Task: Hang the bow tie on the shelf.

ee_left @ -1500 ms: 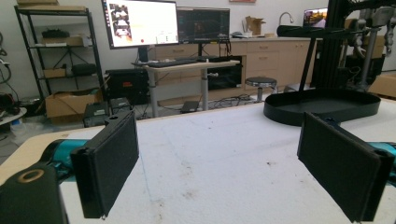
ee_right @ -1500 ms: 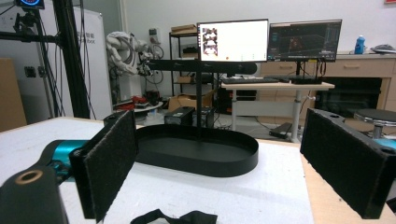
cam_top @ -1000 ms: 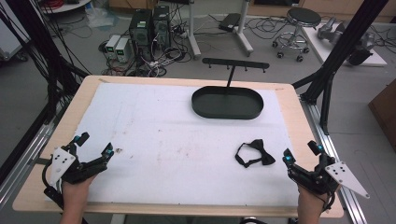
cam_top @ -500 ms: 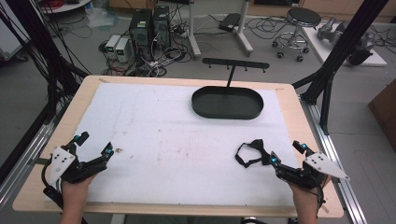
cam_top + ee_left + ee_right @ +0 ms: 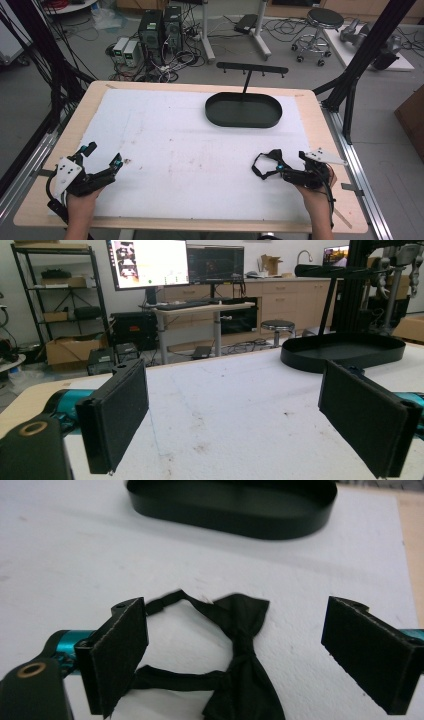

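Note:
A black bow tie [image 5: 265, 162] with its strap looped lies on the white mat at the front right. My right gripper [image 5: 290, 164] is open and points left at it, its tips just beside the bow. In the right gripper view the bow tie [image 5: 240, 650] lies on the mat between the two spread jaws of my right gripper [image 5: 235, 630], untouched by either pad. A black oval tray [image 5: 243, 124] sits at the far middle of the mat. My left gripper [image 5: 104, 154] rests open at the front left, with bare mat between the jaws of the left gripper [image 5: 235, 405].
A black rack with hooks [image 5: 252, 69] stands on a post just behind the tray [image 5: 345, 352]. The white mat [image 5: 175, 135] covers a wooden table, with dark frame posts at both sides. Computers, cables and a stool are on the floor beyond.
My right gripper has moved left from the table's right edge up to the bow tie, its jaws now around it. The left gripper has stayed put.

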Tool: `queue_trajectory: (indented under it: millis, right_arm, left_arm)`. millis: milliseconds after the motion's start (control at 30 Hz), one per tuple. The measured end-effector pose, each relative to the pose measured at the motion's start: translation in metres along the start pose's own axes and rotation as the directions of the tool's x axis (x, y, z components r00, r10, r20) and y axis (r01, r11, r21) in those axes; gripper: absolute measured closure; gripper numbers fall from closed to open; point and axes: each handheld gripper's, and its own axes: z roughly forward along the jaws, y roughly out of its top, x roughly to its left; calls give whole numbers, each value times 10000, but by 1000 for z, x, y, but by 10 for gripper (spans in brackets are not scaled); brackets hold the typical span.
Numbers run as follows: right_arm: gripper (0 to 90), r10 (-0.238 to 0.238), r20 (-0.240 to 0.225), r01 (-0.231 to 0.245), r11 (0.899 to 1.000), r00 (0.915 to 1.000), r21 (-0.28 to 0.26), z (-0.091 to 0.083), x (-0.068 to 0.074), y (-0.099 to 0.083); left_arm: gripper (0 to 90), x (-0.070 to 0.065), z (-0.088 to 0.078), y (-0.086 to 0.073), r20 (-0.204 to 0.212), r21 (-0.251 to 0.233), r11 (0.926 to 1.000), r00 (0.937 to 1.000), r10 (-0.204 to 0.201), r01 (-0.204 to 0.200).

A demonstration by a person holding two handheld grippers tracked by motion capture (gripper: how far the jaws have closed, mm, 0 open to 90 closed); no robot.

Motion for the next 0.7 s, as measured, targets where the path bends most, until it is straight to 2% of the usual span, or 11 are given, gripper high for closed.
queue_trajectory:
  millis: [67,100,267,300,333,500,700]
  right_arm:
    - [114,158,178,-166,9989,9997,434,6,-1,2]
    - [149,208,216,-219,9982,9996,558,9,-1,3]
    - [173,226,277,-250,9957,9994,897,18,-3,6]
    - [207,191,234,-216,9932,9995,1140,22,-3,6]
    - [207,191,234,-216,9932,9995,1140,22,-3,6]
    - [306,249,132,-270,9800,9996,1974,34,-5,3]
    - [442,67,220,-117,9719,9997,2351,38,-6,2]
  left_arm:
    - [131,0,0,0,19,-2,10000,10000,2,-2]
    - [131,0,0,0,13,-6,10000,10000,-15,15]
    - [131,0,0,0,27,1,10000,10000,-40,40]
    - [131,0,0,0,42,8,10000,10000,-20,20]
    - [131,0,0,0,42,8,10000,10000,-20,20]
    - [131,0,0,0,40,7,10000,10000,-13,13]
    - [131,-1,1,-1,73,37,10000,10000,-62,62]
